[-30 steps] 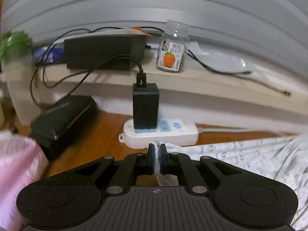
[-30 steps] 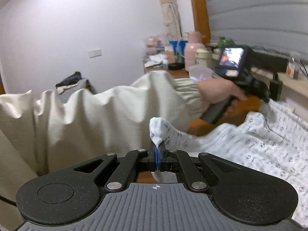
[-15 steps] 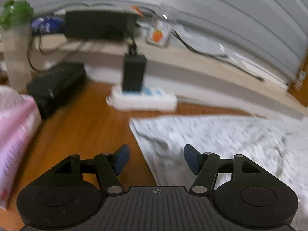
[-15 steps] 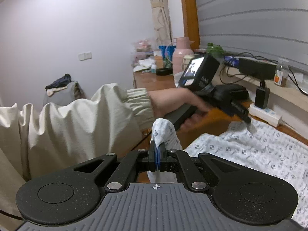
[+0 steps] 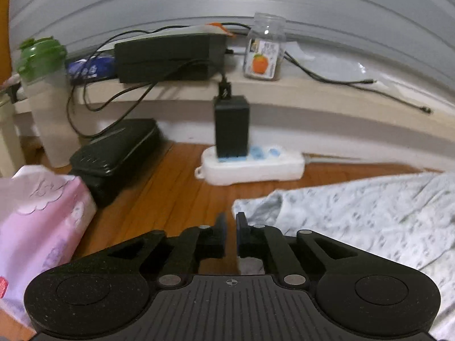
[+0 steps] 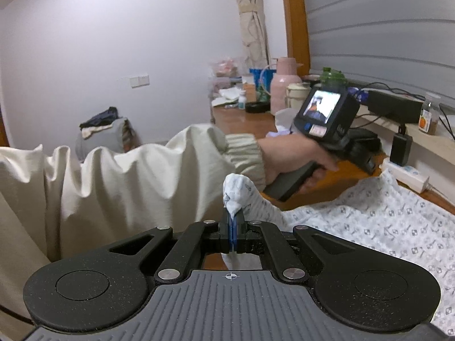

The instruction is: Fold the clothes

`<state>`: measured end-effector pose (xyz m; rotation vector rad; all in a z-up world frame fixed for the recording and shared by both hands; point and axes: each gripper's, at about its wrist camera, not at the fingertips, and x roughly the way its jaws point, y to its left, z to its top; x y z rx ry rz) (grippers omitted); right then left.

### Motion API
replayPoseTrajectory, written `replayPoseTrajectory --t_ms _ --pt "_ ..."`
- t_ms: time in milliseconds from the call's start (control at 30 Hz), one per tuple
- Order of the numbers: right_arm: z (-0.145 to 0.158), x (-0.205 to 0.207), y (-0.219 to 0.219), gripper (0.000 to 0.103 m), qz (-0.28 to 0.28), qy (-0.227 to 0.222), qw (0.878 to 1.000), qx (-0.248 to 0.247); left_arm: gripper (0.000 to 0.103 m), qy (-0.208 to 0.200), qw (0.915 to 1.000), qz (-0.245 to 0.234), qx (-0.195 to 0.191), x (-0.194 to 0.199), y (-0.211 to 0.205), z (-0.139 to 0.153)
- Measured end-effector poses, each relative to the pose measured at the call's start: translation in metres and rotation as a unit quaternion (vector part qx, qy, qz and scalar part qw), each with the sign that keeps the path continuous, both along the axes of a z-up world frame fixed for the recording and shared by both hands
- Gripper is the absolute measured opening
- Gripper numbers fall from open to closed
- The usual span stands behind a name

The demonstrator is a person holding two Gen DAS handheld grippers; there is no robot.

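Observation:
A pale patterned garment point(image 5: 369, 213) lies spread on the wooden table point(image 5: 170, 193). My left gripper point(image 5: 230, 220) hovers at its left corner with the jaws nearly together, a small gap between them and nothing held. My right gripper point(image 6: 233, 221) is shut on a bunched corner of the same garment point(image 6: 384, 218), which rises above the fingertips. The left gripper point(image 6: 327, 119), held in a hand with a cream sleeve, shows in the right wrist view beyond that corner.
A white power strip point(image 5: 250, 164) with a black charger point(image 5: 231, 125) lies just past the garment. A black case point(image 5: 113, 153), a pink patterned bag point(image 5: 37, 221), a green-lidded bottle point(image 5: 42, 85) and a shelf with a jar point(image 5: 264, 54) stand around.
My left gripper let go of the garment corner, opened wide, then narrowed to a small gap near the corner. My right gripper stayed shut on its corner.

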<state>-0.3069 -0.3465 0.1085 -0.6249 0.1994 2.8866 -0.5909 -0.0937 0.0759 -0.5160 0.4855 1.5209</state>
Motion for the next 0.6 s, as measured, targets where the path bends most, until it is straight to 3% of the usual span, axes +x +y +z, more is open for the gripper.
replayPoseTrajectory --t_ms 67,100,133,300,400,500,567,600 --pt "0.002 0.003 0.004 0.002 -0.003 0.002 1.000 0.004 0.017 -0.025 0.9997 -0.003 0.002 -0.005 -0.008 -0.001" --pt "0.004 0.004 0.006 0.002 -0.007 0.002 1.000 0.010 0.036 -0.037 0.9993 -0.004 0.003 -0.008 -0.012 -0.001" --pt "0.006 0.005 0.008 0.002 -0.011 0.002 1.000 0.016 0.047 -0.040 0.9991 -0.003 0.010 -0.009 -0.019 0.001" --pt "0.023 0.012 0.039 0.002 -0.039 -0.010 0.998 0.055 0.054 -0.078 0.9964 -0.014 0.028 -0.015 -0.054 0.005" --pt "0.032 0.019 0.061 0.002 -0.058 -0.016 0.996 0.063 0.055 -0.104 0.9941 -0.028 0.016 -0.018 -0.064 0.000" --pt "0.032 0.024 0.069 0.002 -0.062 -0.015 0.996 0.063 0.065 -0.129 0.9898 -0.060 -0.005 -0.014 -0.064 -0.008" --pt "0.027 0.024 0.066 0.002 -0.060 -0.013 0.996 0.058 0.063 -0.114 0.9908 -0.072 -0.011 -0.005 -0.064 -0.013" --pt "0.025 0.023 0.063 0.002 -0.057 -0.012 0.997 0.057 0.049 -0.099 0.9924 -0.073 -0.011 0.000 -0.065 -0.014"
